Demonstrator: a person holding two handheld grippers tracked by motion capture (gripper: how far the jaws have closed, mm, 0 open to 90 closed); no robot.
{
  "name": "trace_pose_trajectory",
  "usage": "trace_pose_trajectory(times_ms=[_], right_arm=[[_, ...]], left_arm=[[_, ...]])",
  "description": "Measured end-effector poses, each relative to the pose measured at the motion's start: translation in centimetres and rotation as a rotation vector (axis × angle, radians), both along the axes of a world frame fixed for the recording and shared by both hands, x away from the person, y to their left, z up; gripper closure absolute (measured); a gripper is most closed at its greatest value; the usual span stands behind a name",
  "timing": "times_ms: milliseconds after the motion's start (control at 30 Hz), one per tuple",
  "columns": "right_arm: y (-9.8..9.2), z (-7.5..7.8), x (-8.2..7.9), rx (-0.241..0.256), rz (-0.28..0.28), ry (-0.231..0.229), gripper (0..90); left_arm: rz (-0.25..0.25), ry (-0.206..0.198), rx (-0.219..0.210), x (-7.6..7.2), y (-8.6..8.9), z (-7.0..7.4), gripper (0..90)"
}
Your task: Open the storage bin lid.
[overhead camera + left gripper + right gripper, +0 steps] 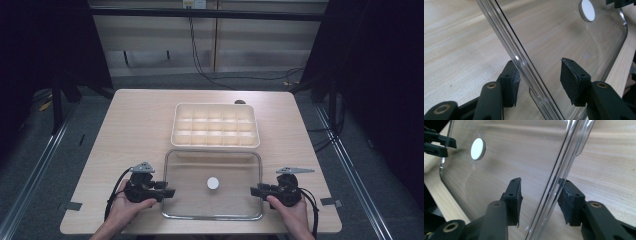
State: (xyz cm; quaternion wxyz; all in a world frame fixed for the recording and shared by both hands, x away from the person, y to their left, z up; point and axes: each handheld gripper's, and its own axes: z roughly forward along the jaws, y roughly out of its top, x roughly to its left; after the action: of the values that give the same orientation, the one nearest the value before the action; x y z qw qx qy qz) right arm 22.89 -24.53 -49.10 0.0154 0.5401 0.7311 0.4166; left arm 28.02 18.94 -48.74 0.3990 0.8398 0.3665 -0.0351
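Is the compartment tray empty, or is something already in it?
Empty, as far as the high view shows: every cell of the compartment tray looks bare. The clear lid lies off it, on the table nearer the person.

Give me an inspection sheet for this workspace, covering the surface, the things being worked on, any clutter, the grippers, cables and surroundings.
Surface: light wooden table, bare apart from the items below.
Job's things: cream compartment tray at the far middle, cells look empty; clear lid with white round knob lying nearer the person.
Clutter: small dark object behind the tray, too small to tell.
Grippers: left gripper and right gripper each open, jaws straddling opposite lid rims without closing.
Cables: black gripper cable; black cables on the floor beyond.
Surroundings: dark curtains, grey floor, tape marks.
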Motion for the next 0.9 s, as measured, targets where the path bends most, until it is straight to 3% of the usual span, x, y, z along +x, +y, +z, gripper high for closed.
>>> trace_pose_trajectory(times_ms=[233,533,667,733,767,900], right_arm=[[0.03,-0.31,0.36,-0.032,-0.005,0.005,52.2],[0.20,-0.33,0.59,-0.055,-0.026,0.004,50.7],[0.55,-0.26,0.60,-0.090,-0.027,-0.014,47.7],[0.65,-0.26,0.60,-0.101,-0.031,-0.012,46.4],[0.71,-0.35,0.63,-0.119,-0.037,-0.014,45.5],[0.61,-0.37,0.63,-0.130,-0.045,-0.016,46.0]], left_arm=[[0.004,0.015,0.015,0.33,-0.10,-0.26,49.9],[0.006,-0.003,0.034,0.19,-0.24,-0.23,49.0],[0.007,-0.002,0.037,0.18,-0.29,-0.28,48.7],[0.007,-0.009,0.054,0.14,-0.37,-0.30,47.9],[0.013,-0.012,0.085,0.17,-0.44,-0.33,47.9],[0.015,-0.005,0.070,0.33,-0.29,-0.40,49.2]])
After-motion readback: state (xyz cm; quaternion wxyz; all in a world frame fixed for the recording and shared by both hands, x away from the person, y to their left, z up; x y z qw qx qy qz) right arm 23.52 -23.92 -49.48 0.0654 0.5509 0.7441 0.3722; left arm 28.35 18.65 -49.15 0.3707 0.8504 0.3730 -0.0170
